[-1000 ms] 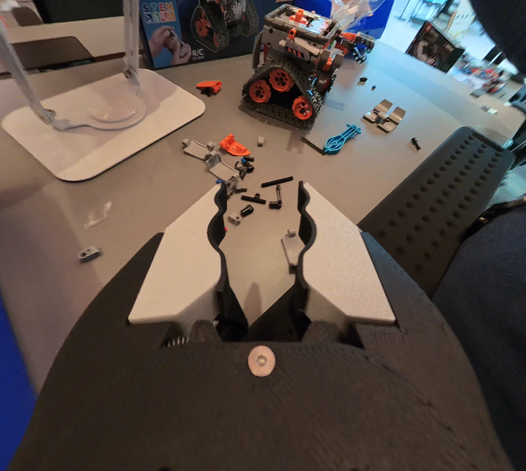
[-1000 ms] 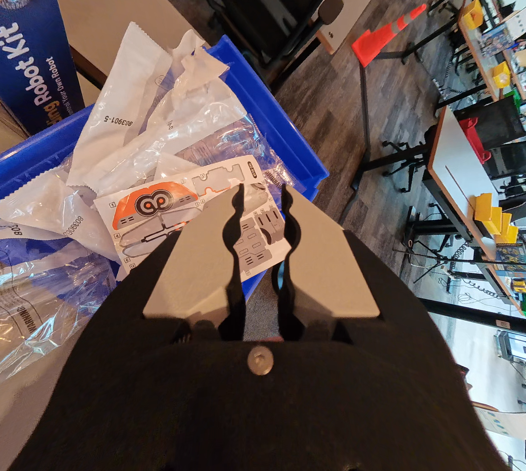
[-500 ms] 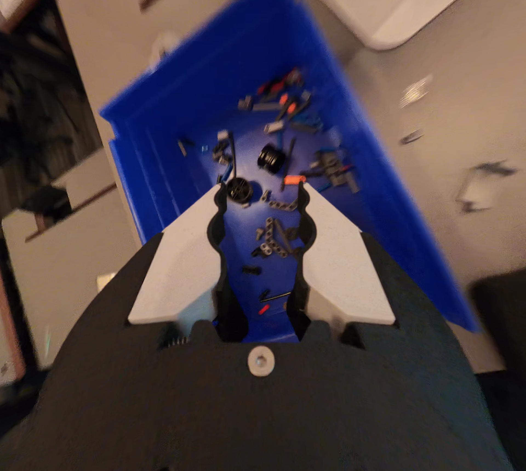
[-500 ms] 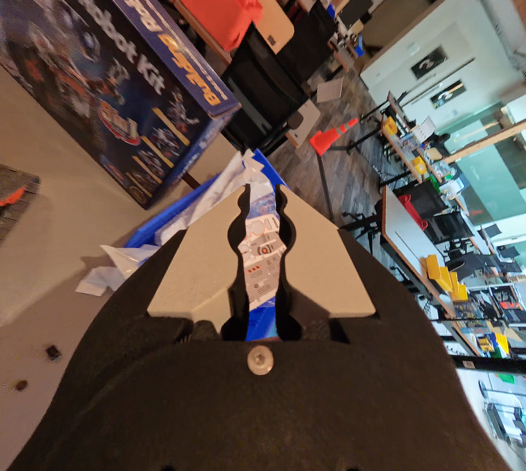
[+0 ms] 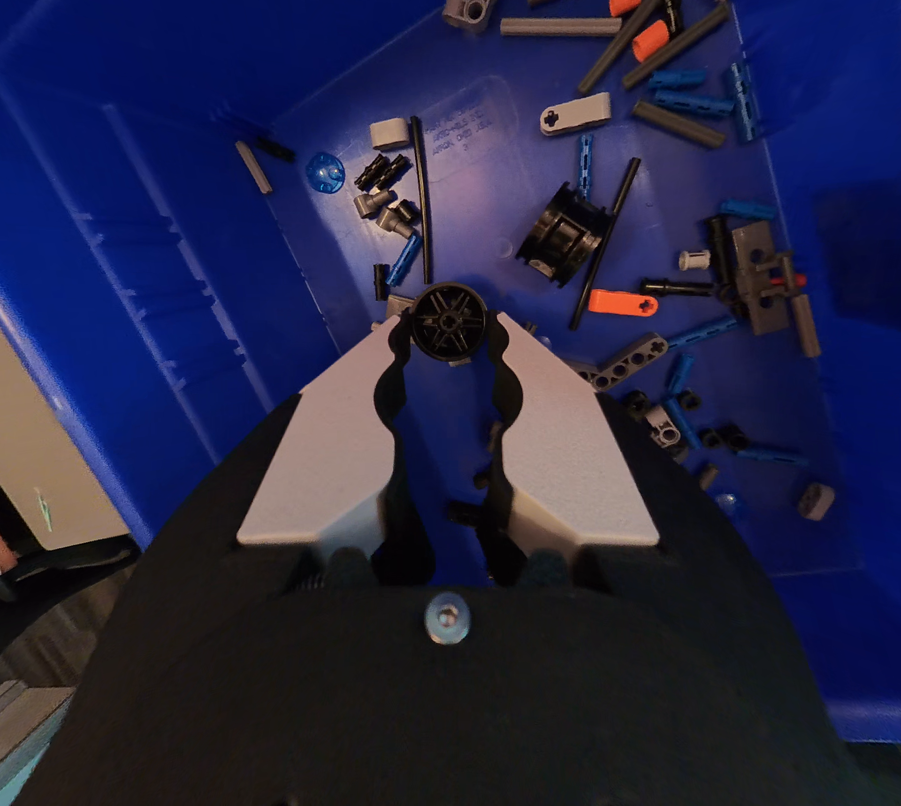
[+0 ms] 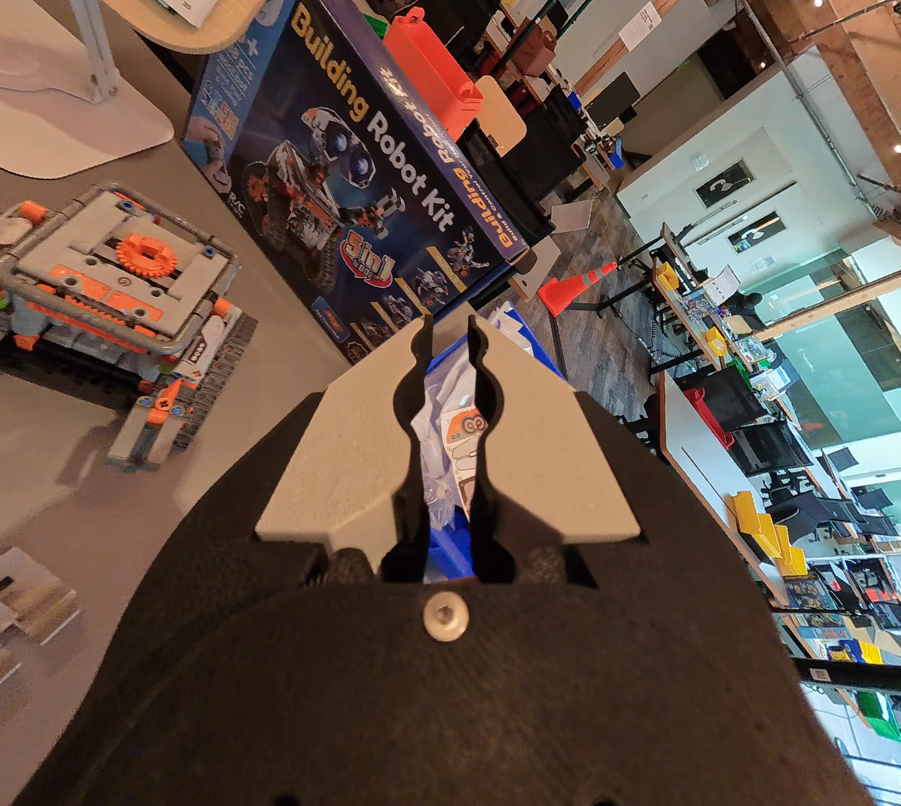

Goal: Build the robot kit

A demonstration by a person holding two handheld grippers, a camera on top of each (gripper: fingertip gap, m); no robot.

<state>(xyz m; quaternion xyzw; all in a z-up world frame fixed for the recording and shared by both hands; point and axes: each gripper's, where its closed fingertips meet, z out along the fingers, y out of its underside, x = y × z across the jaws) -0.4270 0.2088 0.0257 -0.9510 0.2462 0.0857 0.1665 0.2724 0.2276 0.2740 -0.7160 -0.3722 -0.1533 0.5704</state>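
My left gripper [image 5: 446, 319] reaches down into a blue bin [image 5: 195, 51]. Its two fingertips sit against both sides of a black spoked wheel [image 5: 448, 324] and hold it. Loose building pieces lie on the bin floor around it: a second, wider black wheel [image 5: 560, 241], an orange beam [image 5: 621, 302], and grey, black and blue pins and axles. My right gripper [image 6: 451, 324] is held in the air with a narrow gap between its fingers and nothing in it. It points toward another blue bin [image 6: 448, 553] that holds plastic bags [image 6: 439, 441] and a printed sheet.
A grey and orange tracked robot model [image 6: 122, 285] stands on the table to the left of my right gripper. A dark blue kit box [image 6: 351, 207] stands behind it, and a white stand base [image 6: 58, 124] is at the far left. An orange cone [image 6: 575, 285] stands on the floor beyond. My right fingertips sit around 75 centimeters from my left ones.
My left gripper swung from the table parts over the blue bin, went down into it and narrowed onto the black wheel. My right gripper lifted away from the bag bin and turned toward the room.
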